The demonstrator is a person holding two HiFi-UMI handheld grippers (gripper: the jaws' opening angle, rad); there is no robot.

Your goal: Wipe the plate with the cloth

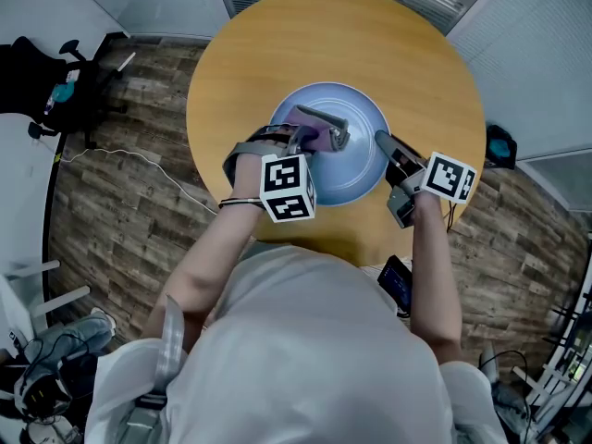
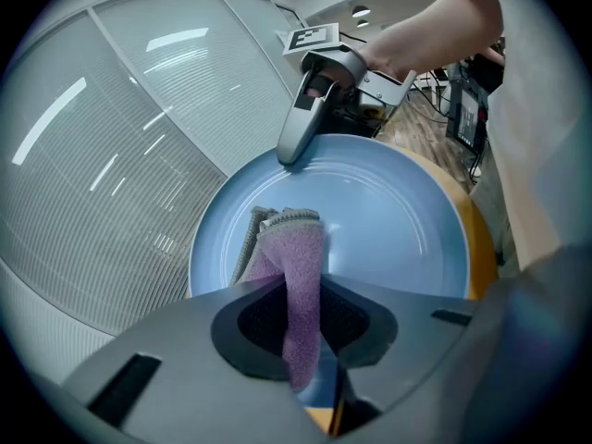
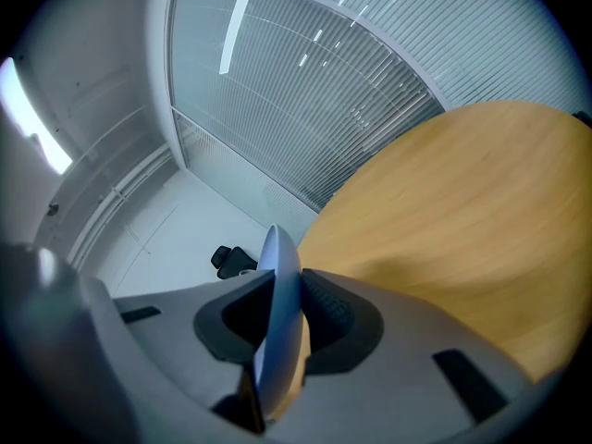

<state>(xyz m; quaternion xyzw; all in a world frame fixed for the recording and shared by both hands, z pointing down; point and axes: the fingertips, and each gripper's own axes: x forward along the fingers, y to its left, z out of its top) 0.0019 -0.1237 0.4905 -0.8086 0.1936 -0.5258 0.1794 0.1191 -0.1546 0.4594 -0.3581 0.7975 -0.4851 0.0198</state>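
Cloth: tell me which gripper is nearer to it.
Left. The left gripper pinches the cloth between its jaws, over the plate; the right gripper grips the plate's rim, apart from the cloth.

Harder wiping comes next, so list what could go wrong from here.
The right gripper clamps only the thin rim of the blue plate; wiping pressure may make it slip or twist. The left gripper pinches a narrow fold of the purple cloth; it could pull free, letting the fingers scrape the plate.

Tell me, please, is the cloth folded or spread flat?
Folded: the cloth is pinched, doubled over, by the left gripper over the plate.
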